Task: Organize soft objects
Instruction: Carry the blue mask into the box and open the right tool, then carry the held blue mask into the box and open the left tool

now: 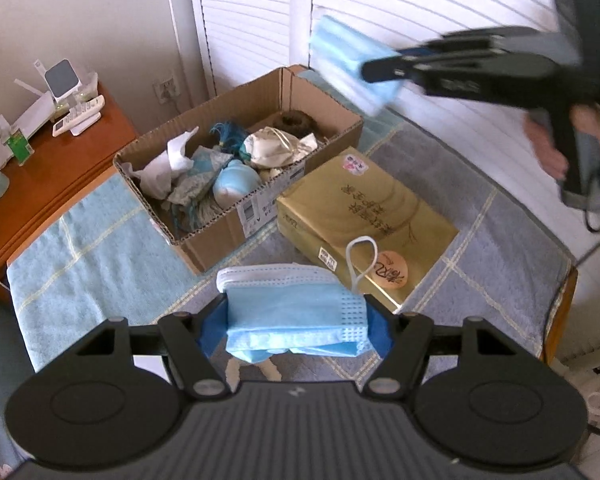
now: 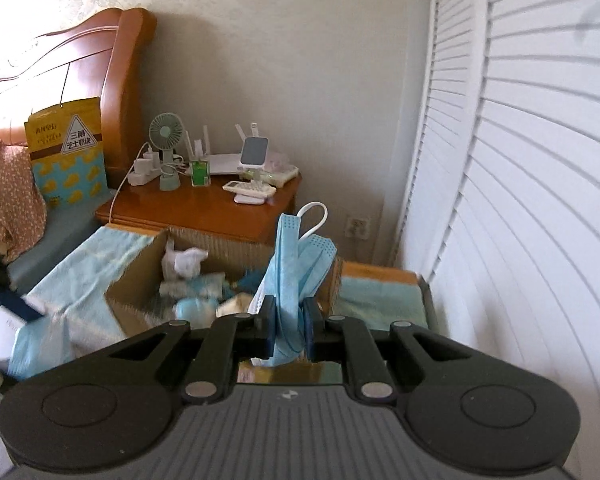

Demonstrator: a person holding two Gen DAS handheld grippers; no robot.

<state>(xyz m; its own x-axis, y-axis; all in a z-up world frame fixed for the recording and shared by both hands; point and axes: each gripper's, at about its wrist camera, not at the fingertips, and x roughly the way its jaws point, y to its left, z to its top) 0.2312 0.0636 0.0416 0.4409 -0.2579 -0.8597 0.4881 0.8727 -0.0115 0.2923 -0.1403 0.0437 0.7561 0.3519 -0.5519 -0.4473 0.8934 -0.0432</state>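
Left wrist view has the left gripper (image 1: 296, 316) clamped part-open across a folded pale-blue pleated face mask (image 1: 292, 312) at 6 o'clock, above the blue-grey checked towel (image 1: 480, 216). An open brown cardboard box (image 1: 236, 160) of soft oddments sits at 11 o'clock, touching a gold wrapped packet (image 1: 364, 208); bare towel lies at 9 and 3 o'clock. At 1 o'clock the right gripper (image 1: 370, 70) is pinched on a second blue face mask (image 1: 348, 64). Right wrist view alone shows the orange wooden bedside table (image 2: 204, 208) beyond the box.
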